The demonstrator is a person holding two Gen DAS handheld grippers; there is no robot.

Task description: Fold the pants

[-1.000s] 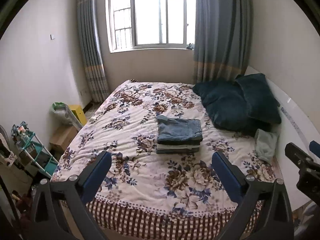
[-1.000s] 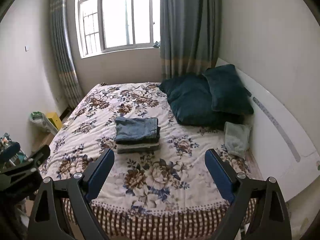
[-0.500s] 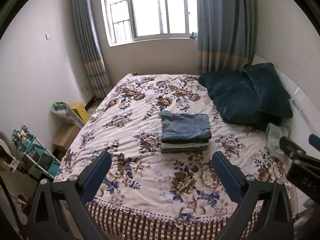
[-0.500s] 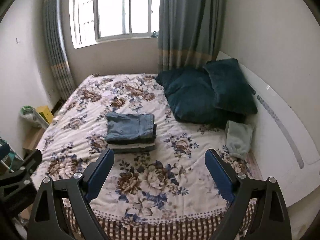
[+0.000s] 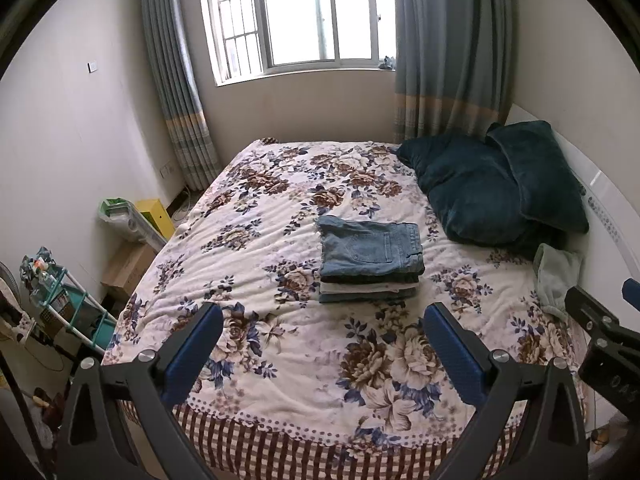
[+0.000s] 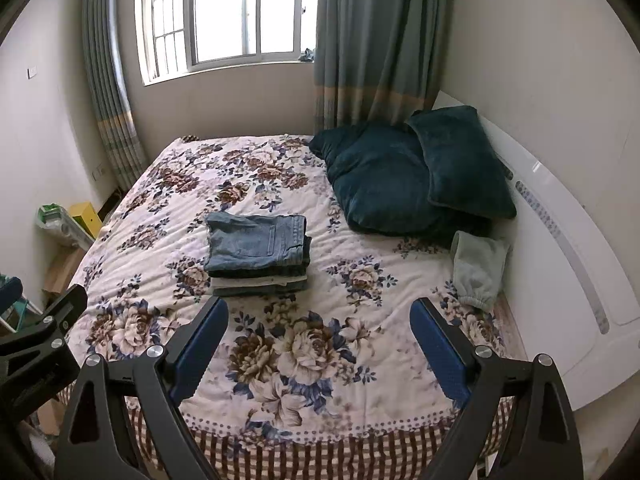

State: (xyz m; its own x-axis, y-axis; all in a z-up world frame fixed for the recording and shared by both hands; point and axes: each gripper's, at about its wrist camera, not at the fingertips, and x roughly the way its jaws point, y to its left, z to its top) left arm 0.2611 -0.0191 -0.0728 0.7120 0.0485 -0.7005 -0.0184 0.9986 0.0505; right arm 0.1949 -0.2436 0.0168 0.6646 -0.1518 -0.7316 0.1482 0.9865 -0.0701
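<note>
While both tools hang above the foot of the bed (image 5: 280, 364), nothing is held. Left hand-held gripper (image 5: 324, 320): blue fingers (image 5: 192, 350) spread wide, nothing between them. Right hand-held gripper (image 6: 320, 314): same, fingers (image 6: 438, 346) wide apart and bare. Each tool shows at the edge of the other's view, the right one at the left camera's far right side, the left one at the right camera's far left side.

Pants: a neat stack of folded pants (image 5: 370, 264) lies near the middle of the bed, flat on the floral blanket (image 6: 288, 356). Top piece is blue denim jeans (image 6: 258, 242), back pocket up, waistband toward the pillow side. Under it a dark layer, then a pale one, then a grey-blue one at the bottom. The stack sits beyond both sets of fingertips, apart from them.

Relative to the stack: two dark teal pillows (image 5: 492, 188) to the right, leaning on the white headboard (image 6: 560, 220). A pale green garment (image 6: 478, 268) lies crumpled just below the pillows, against the headboard. Window (image 5: 296, 16) with grey-blue curtains (image 6: 372, 40) behind the stack, at the far wall. Left of the bed, on the floor: a yellow box (image 5: 156, 214) and a teal rack (image 5: 68, 304).
</note>
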